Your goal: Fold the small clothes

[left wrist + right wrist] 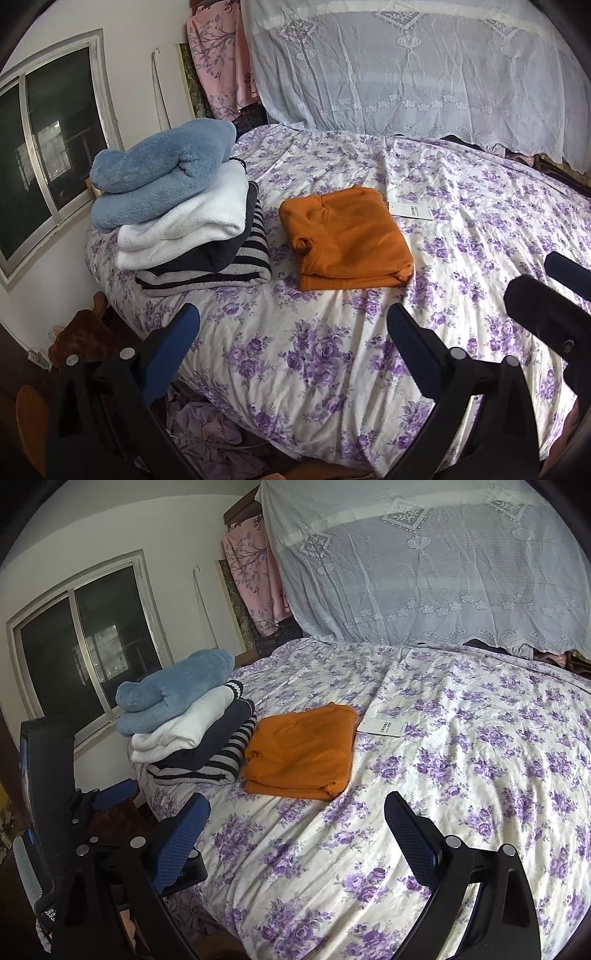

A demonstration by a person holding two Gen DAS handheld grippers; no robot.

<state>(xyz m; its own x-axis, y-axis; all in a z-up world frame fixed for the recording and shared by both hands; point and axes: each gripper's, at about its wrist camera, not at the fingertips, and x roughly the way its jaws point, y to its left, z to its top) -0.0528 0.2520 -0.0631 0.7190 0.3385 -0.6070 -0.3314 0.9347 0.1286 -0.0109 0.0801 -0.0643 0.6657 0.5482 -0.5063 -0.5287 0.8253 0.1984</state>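
**K:** While both rigs hang over the near edge of the bed, what's gripped?

**M:** Nothing. Left hand-held gripper is spread wide, blue pads well apart, only flowered bedsheet between them. Right hand-held gripper same: wide open, empty.

**K:** Clothes?

**M:** Orange garment lies folded flat on the sheet, ahead of both grippers, touching neither. Just left of it is a stack: striped piece at the bottom, white fleece above it, blue fleece on top. A dark layer sits between white and striped; can't tell if it's a separate item or part of the striped one.

**K:** Anything else on the bed?

**M:** White tag by the orange garment's far right corner. Whether it's attached, can't tell. Print is too small to read.

**K:** Cut off or hidden?

**M:** In the left wrist view the right gripper shows only as black and blue parts at the right edge. In the right wrist view the left one crowds the lower left corner and hides the bed's edge there. Lace cloth drapes over whatever is behind the bed. Window is dark, nothing legible through it. Crumpled lilac fabric below the bed edge, unclear what.
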